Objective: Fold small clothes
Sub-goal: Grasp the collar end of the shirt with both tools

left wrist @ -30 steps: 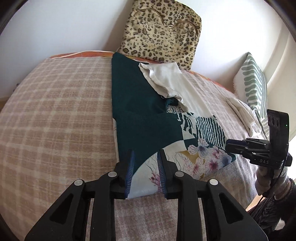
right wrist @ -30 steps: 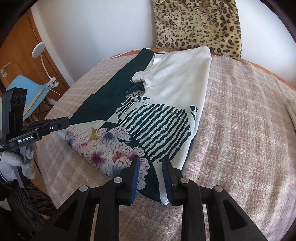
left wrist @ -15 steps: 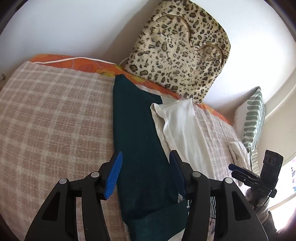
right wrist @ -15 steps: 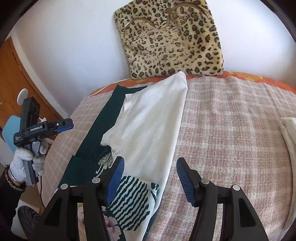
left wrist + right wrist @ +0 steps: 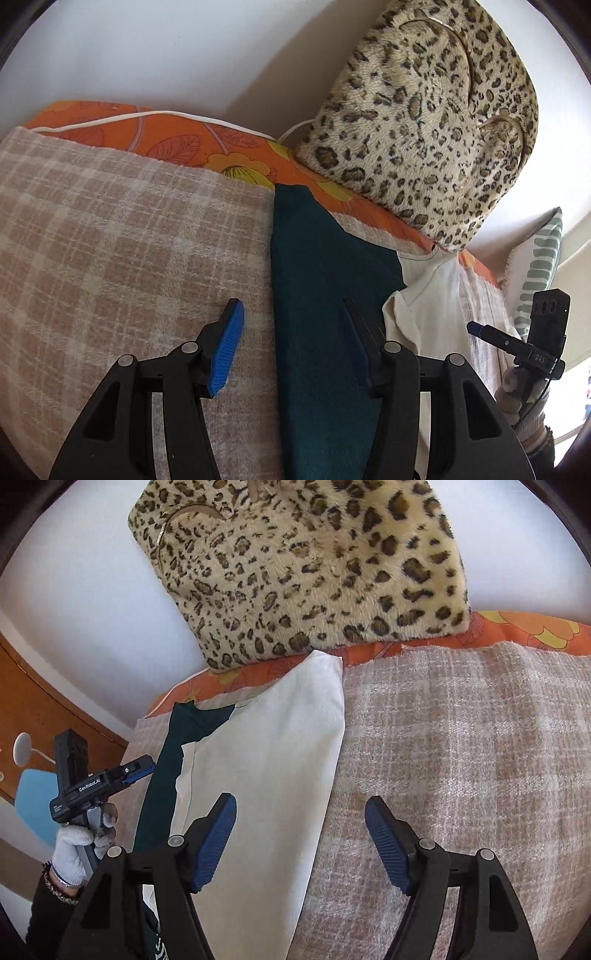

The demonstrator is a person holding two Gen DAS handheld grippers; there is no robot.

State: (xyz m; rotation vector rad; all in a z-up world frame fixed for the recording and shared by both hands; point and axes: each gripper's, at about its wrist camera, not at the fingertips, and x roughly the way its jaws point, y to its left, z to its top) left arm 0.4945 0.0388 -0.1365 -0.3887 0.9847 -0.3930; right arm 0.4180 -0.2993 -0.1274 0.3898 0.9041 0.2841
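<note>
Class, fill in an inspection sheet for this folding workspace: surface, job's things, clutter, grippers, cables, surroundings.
Surface: checked blanket over an orange floral sheet.
Job's things: garment lying flat, its teal part on the left, its cream part on the right.
Clutter: leopard cushion against the wall; striped cushion to the right.
Grippers: left gripper open, straddling the teal edge; right gripper open, straddling the cream edge.
Cables: white cord along the sheet's far edge.
Surroundings: white wall; wooden door.

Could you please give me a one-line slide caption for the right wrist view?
Open right gripper above the cream garment's edge on the plaid blanket, leopard cushion behind.
</note>
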